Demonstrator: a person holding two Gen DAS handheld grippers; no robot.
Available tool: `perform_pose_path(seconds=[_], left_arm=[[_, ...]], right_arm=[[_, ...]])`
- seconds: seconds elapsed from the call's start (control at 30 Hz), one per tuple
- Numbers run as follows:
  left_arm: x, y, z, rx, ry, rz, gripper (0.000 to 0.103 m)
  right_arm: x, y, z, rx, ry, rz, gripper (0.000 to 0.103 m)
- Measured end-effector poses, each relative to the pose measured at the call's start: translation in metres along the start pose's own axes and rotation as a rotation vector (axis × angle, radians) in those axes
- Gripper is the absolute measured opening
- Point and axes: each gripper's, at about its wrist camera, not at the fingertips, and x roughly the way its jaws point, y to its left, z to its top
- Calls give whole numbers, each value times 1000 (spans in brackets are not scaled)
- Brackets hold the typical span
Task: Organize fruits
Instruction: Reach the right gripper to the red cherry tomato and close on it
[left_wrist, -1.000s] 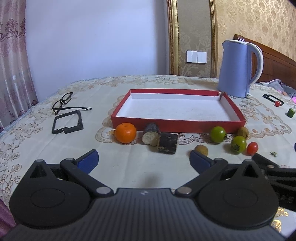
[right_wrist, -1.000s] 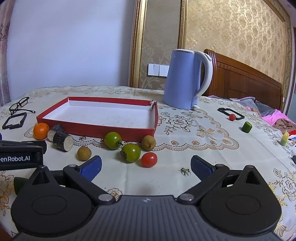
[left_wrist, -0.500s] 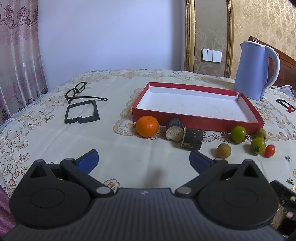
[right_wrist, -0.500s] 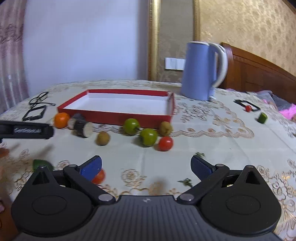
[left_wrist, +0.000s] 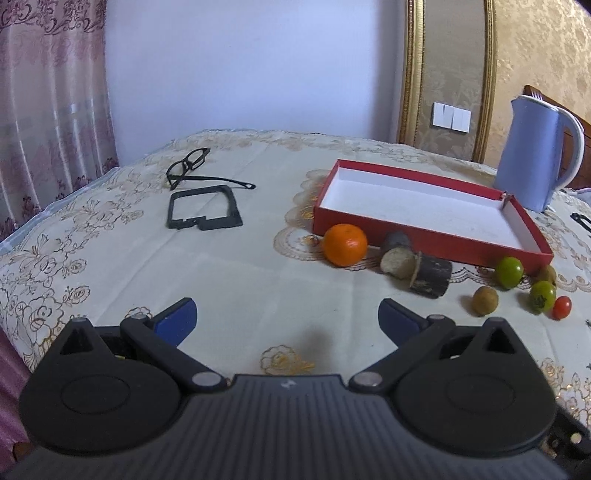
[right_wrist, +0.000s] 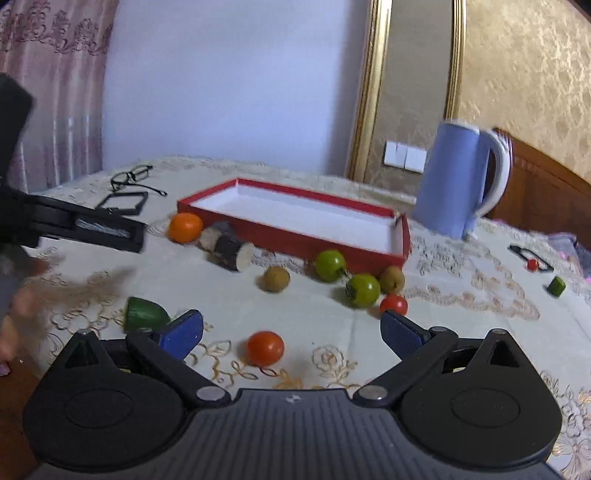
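A red tray (left_wrist: 436, 240) (right_wrist: 295, 240) with a white floor stands mid-table, nothing in it. Along its near wall lie an orange (left_wrist: 345, 244) (right_wrist: 185, 227), two dark log pieces (left_wrist: 430, 275) (right_wrist: 231, 248), two green fruits (left_wrist: 509, 272) (right_wrist: 363, 290), brown fruits (left_wrist: 484, 301) (right_wrist: 276, 278) and a small red tomato (left_wrist: 562, 307) (right_wrist: 393, 305). My left gripper (left_wrist: 287, 323) is open over bare cloth, short of the orange. My right gripper (right_wrist: 291, 330) is open, with a red tomato (right_wrist: 265, 348) lying between its fingers and a green piece (right_wrist: 144, 314) by its left finger.
A blue kettle (left_wrist: 535, 153) (right_wrist: 460, 181) stands behind the tray's right end. Glasses (left_wrist: 192, 168) and a black frame (left_wrist: 203, 212) lie at the left. Small red and green pieces (right_wrist: 556, 285) lie far right. The left gripper's body (right_wrist: 85, 229) reaches in from the left.
Both grippers have pulled back and swung left. The fruits now sit further right in the left view. The near tomato and green piece have come into the right view.
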Motion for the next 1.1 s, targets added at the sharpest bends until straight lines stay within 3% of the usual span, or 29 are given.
perform_pose_path(seconds=[0.07, 0.27, 0.37, 1.0, 1.03, 1.07, 1.1], left_arm=[[1, 0, -1, 2, 5, -4, 103], [2, -3, -5, 13, 9, -25, 103], [2, -4, -7, 26, 13, -27, 103], [2, -2, -9, 23, 22, -31, 103], [2, -2, -10, 26, 22, -32, 103], [2, -2, -11, 28, 21, -30, 103], [2, -2, -11, 29, 21, -29, 103]], right_arm=[[5, -3, -3, 34, 27, 36, 102], [14, 3, -5, 8, 32, 10, 101], [20, 5, -4, 9, 47, 8, 84], [30, 7, -7, 20, 73, 21, 84], [30, 8, -8, 14, 73, 17, 80], [31, 9, -8, 6, 71, 15, 69], [32, 11, -9, -2, 74, 14, 64]])
